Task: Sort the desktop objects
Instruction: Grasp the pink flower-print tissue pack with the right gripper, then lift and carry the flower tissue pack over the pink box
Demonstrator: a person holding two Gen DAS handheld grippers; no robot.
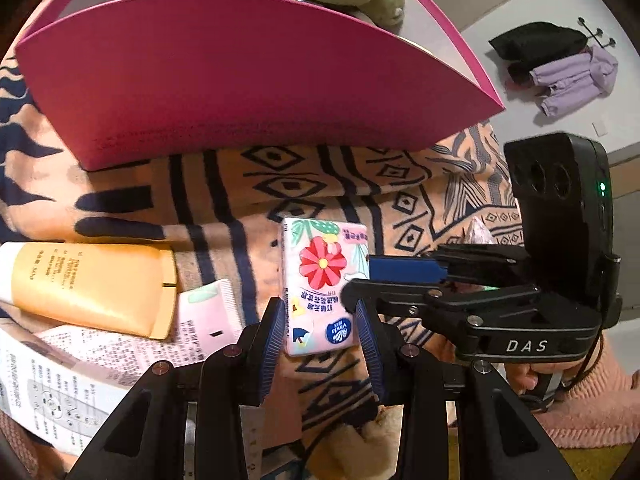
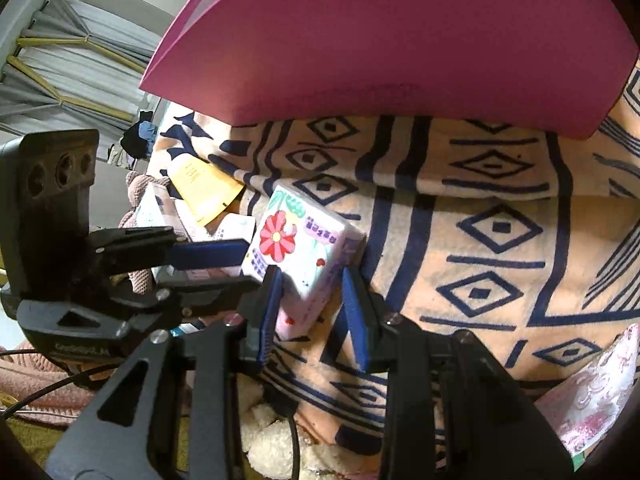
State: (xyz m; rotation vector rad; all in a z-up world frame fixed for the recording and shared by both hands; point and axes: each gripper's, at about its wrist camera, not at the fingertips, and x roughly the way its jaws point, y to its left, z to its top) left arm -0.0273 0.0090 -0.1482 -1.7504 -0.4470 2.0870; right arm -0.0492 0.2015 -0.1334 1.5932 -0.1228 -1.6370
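Holding the tissue pack point(image 1: 326, 284) on the patterned cloth point(image 1: 224, 200) below the pink box point(image 1: 256, 80), I see my left gripper point(image 1: 320, 322) pinching it; my right gripper point(image 2: 310, 300) seems to grip it too.

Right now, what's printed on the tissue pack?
A red flower on pale pink, with green leaves: tissue pack, clearest in the left wrist view.

Coats point(image 1: 560, 68) hanging, curtains point(image 2: 80, 60)
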